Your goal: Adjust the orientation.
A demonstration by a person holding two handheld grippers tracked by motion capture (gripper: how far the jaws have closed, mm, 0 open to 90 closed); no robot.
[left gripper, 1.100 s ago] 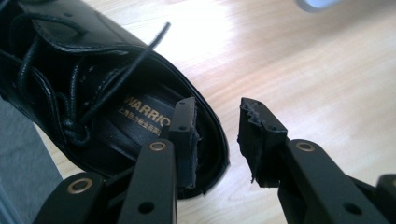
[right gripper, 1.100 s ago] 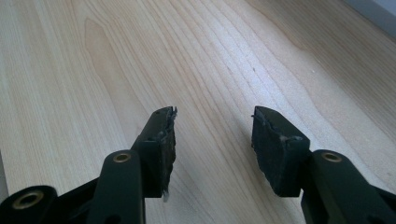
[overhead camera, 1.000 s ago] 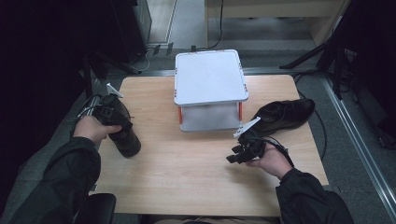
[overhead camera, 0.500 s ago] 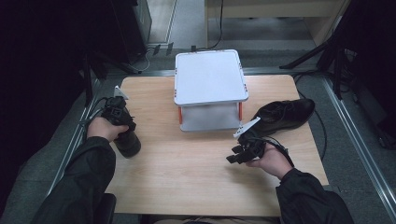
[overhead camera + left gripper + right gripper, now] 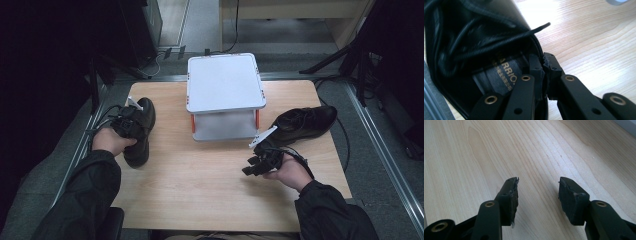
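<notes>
Left hand-held gripper [image 5: 541, 75] is clamped on the black dress shoe's [image 5: 140, 131] collar, right one [image 5: 537, 192] gapes empty, so I'd lift slow and level.

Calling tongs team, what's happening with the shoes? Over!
Left tongs clamped on left shoe's collar. Right tongs open, empty, over bare table. Other shoe beside white stand, untouched.

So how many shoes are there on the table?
2. One shoe lies at the table's left edge, its collar clamped by the left gripper. The other shoe lies at the right, beside the white stand.
</notes>
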